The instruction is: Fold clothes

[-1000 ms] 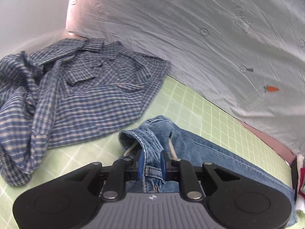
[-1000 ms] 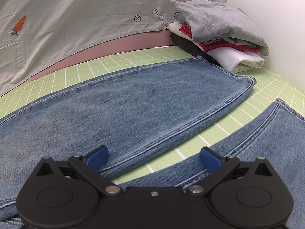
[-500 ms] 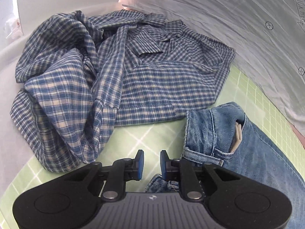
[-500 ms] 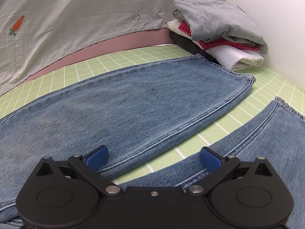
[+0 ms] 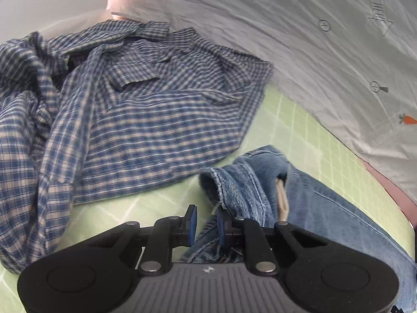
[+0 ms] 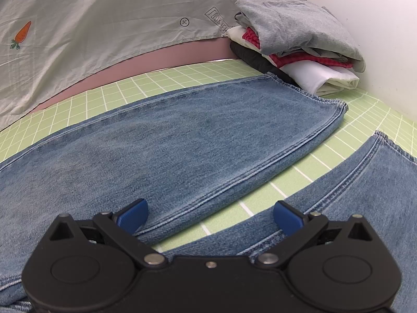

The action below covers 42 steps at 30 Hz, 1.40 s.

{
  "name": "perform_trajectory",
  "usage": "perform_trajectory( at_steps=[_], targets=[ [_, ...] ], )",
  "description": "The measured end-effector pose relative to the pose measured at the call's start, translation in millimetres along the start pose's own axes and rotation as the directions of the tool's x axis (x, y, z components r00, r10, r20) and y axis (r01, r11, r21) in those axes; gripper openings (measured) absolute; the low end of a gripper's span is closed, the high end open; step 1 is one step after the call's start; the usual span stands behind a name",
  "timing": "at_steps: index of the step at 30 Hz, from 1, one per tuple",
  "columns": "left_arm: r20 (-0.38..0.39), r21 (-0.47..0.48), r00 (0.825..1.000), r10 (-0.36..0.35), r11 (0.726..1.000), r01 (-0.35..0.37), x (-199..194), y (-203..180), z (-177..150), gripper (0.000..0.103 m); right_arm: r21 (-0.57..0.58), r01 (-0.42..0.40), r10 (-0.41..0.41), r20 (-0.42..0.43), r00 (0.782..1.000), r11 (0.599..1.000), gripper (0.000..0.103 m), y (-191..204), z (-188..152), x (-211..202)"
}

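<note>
2 legs of jeans [image 6: 182,140] lie spread on the surface; left gripper [image 5: 206,225] fingers sit nearly closed at the waistband, grip uncertain, right gripper [image 6: 209,215] wide open. Best pinch the hem at 1 o'clock squarely before folding.

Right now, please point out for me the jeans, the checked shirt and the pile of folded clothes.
jeans [image 6: 182,143], right wrist view, flat upper leg.
checked shirt [image 5: 146,120], left wrist view, crumpled body panel.
pile of folded clothes [image 6: 292,23], right wrist view, grey top garment.
</note>
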<state>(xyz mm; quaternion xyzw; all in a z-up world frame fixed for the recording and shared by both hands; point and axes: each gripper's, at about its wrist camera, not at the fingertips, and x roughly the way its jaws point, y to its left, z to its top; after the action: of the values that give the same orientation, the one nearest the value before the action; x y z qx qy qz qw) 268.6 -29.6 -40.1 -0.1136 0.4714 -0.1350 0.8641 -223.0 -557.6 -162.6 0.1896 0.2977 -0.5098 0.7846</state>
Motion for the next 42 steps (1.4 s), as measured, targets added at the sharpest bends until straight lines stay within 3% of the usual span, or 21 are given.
perform_trajectory(
  at_steps=[4, 7, 9, 13, 20, 22, 24, 27, 31, 34, 37, 39, 42],
  targets=[
    [-0.008, 0.085, 0.999, -0.034, 0.996, 0.034, 3.0, -32.3, -8.7, 0.021, 0.001, 0.001, -0.001, 0.003, 1.000, 1.000, 0.103, 0.0, -0.1, -0.2],
    [-0.019, 0.171, 1.000, 0.016, 0.985, -0.013, 10.2, -50.6, -19.6, 0.032, 0.000, 0.000, 0.000, 0.003, 1.000, 1.000, 0.103, -0.3, 0.0, -0.2],
    [-0.010, 0.210, 0.995, 0.101, 0.973, -0.097, 14.9, -55.7, -24.1, 0.036, 0.000, 0.000, 0.000, 0.003, 1.000, 1.000, 0.103, -0.4, 0.0, -0.2],
    [-0.001, 0.216, 0.989, 0.147, 0.966, -0.143, 15.0, -50.1, -25.1, 0.044, 0.000, 0.000, 0.000, 0.004, 1.000, 1.000, 0.103, -0.4, 0.1, -0.1],
    [-0.040, 0.170, 0.996, 0.077, 0.983, -0.069, 22.5, -42.4, -21.8, 0.040, 0.001, 0.001, -0.001, 0.014, 1.000, 1.000, 0.103, 0.5, -1.5, -0.8],
    [-0.058, 0.159, 0.997, 0.052, 0.986, -0.042, 23.7, -42.4, -21.8, 0.014, 0.000, 0.001, -0.001, 0.013, 1.000, 1.000, 0.103, 0.3, -1.2, -0.7],
    [-0.049, 0.172, 0.998, 0.039, 0.985, -0.030, 20.9, -44.7, -20.6, 0.005, 0.000, 0.001, -0.001, 0.013, 1.000, 1.000, 0.103, 0.1, -1.2, -0.7],
    [0.032, 0.226, 0.994, 0.104, 0.968, -0.109, 5.2, -47.2, -9.4, 0.004, 0.000, 0.001, -0.001, 0.013, 1.000, 1.000, 0.103, 0.2, -1.4, -0.9],
    [0.149, 0.274, 0.969, 0.198, 0.933, -0.233, -16.3, -47.1, 9.3, 0.004, -0.001, 0.001, -0.001, 0.012, 1.000, 1.000, 0.103, 0.3, -1.5, -1.3],
    [0.147, 0.236, 0.952, 0.270, 0.925, -0.299, -7.4, -26.6, 27.6, 0.005, -0.001, 0.001, 0.000, 0.014, 1.000, 1.000, 0.103, -0.2, -1.6, -1.1],
    [0.099, 0.197, 0.953, 0.288, 0.933, -0.302, 5.2, -8.7, 34.6, 0.012, -0.001, 0.000, 0.000, 0.016, 1.000, 1.000, 0.103, -0.4, -1.7, -0.9],
    [0.108, 0.184, 0.953, 0.283, 0.936, -0.299, -0.7, -5.0, 34.8, 0.012, -0.001, 0.000, 0.000, 0.014, 1.000, 1.000, 0.103, 0.0, -1.5, -1.1],
    [0.116, 0.164, 0.956, 0.269, 0.944, -0.285, -13.6, 0.4, 31.9, 0.024, 0.000, 0.001, -0.001, 0.014, 1.000, 1.000, 0.103, 0.1, -1.3, -1.2]
  ],
)
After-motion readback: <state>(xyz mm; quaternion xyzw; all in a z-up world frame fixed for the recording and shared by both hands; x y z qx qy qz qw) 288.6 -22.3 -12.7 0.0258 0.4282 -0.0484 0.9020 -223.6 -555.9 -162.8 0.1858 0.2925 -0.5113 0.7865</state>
